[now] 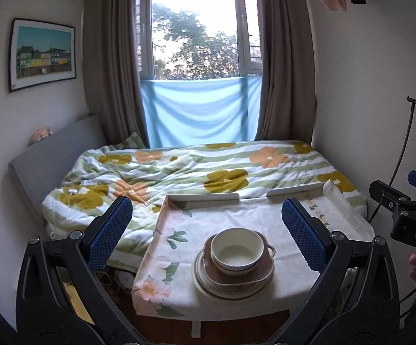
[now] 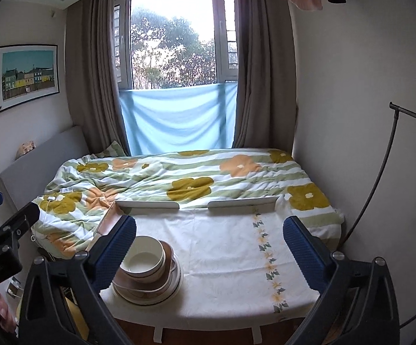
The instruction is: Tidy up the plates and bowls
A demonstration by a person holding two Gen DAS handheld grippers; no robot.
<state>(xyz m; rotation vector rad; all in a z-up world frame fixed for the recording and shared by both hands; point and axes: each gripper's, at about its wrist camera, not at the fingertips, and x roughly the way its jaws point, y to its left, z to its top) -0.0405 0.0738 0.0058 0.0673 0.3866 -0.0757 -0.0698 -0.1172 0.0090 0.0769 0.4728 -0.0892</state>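
Both my left gripper (image 1: 206,228) and right gripper (image 2: 209,248) are wide apart, empty. Bowl (image 1: 237,251) sits stacked on plates (image 1: 230,283) near the table (image 1: 236,215) edge; a careless bump could tip everything off.

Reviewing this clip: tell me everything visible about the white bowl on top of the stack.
The white bowl is round, glossy and ceramic-looking, cream inside, with a ribbed lower wall and a dark band near its base. It sits upright and empty, topmost on the stack, resting in a brown squarish dish that lies on round pale plates. The stack stands near the front edge of the cloth-covered table. Neither gripper touches it.
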